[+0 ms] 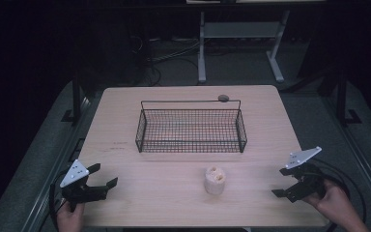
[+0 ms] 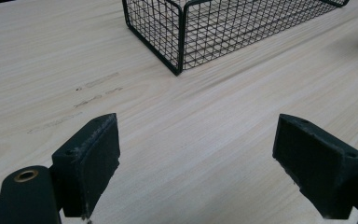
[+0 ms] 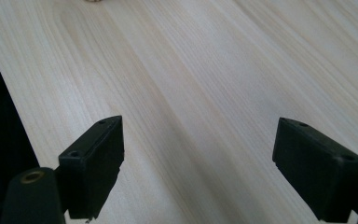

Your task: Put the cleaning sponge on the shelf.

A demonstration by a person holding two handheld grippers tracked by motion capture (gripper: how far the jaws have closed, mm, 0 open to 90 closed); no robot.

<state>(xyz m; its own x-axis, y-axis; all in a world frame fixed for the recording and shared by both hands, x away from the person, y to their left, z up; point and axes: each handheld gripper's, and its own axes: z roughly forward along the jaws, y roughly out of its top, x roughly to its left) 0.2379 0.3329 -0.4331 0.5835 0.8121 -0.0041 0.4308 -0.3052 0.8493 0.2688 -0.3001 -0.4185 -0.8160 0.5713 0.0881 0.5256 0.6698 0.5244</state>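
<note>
A black wire basket [image 1: 191,126] stands in the middle of the wooden table, and nothing lies inside it. In the left gripper view its near corner [image 2: 179,42] rises ahead of the jaws. A small pale beige lump [image 1: 215,180] rests upright on the table in front of the basket, slightly right of centre. My left gripper [image 1: 104,176] sits open at the table's front left corner, well left of the lump. At the front right, my right gripper [image 1: 284,181] is open too, pointing left toward the lump. Bare wood lies between each gripper's jaws.
A small grey round object [image 1: 223,98] sits on the table's far edge behind the basket. Beyond the table [image 1: 125,121] are a dark floor with cables and a white desk frame [image 1: 236,43]. Metal rails run along both table sides.
</note>
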